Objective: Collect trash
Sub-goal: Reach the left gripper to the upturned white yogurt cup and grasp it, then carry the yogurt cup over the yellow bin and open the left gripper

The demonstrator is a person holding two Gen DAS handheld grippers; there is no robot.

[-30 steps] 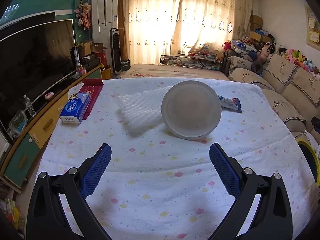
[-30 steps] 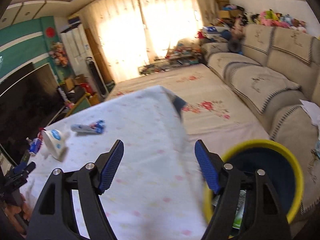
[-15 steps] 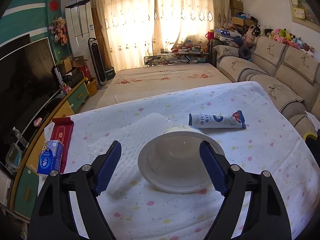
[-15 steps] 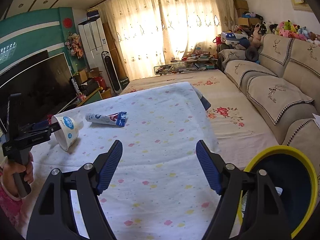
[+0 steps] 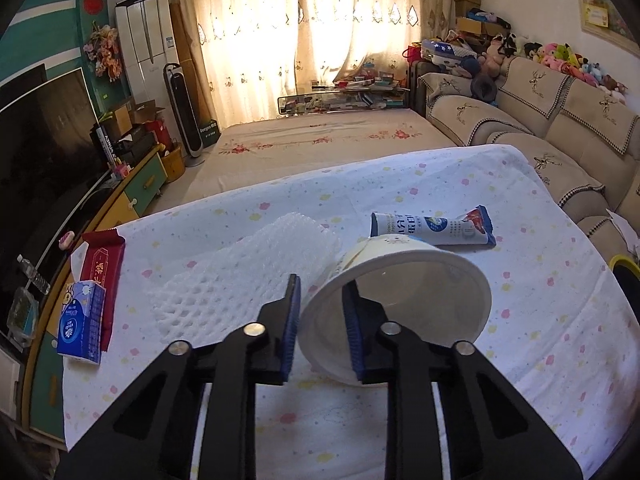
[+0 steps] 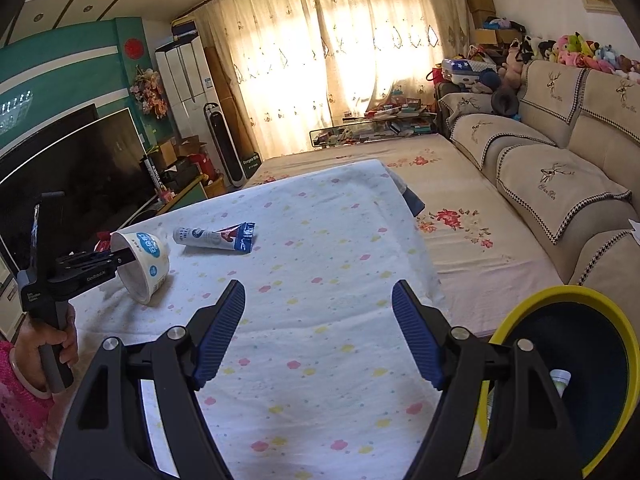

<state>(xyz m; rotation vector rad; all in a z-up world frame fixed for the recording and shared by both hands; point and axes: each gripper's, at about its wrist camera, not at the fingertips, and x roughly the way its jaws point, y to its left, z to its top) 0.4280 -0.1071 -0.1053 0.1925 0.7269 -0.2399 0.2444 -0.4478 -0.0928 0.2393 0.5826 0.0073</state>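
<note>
Sunlit curtains back a desk [image 5: 440, 400] under a dotted white cloth. On it a paper cup [image 5: 420, 280] lies tipped on its side, nothing visible inside. The left hand-held gripper [image 5: 320, 320] is closing, one pad inside the cup's rim and one outside. At the cup's 12 o'clock lies a toothpaste tube [image 5: 432, 228]; at 9 o'clock, foam netting [image 5: 248, 280] (touching the cup). The right hand-held gripper [image 6: 318, 332] gapes empty, with a yellow-rimmed bin [image 6: 560, 376] at its 3 o'clock holding scraps.

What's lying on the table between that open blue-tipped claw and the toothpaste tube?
Nothing: in the right wrist view, only bare flowered tablecloth runs from the right gripper to the toothpaste tube. The paper bowl sits off to the left of that stretch.
</note>
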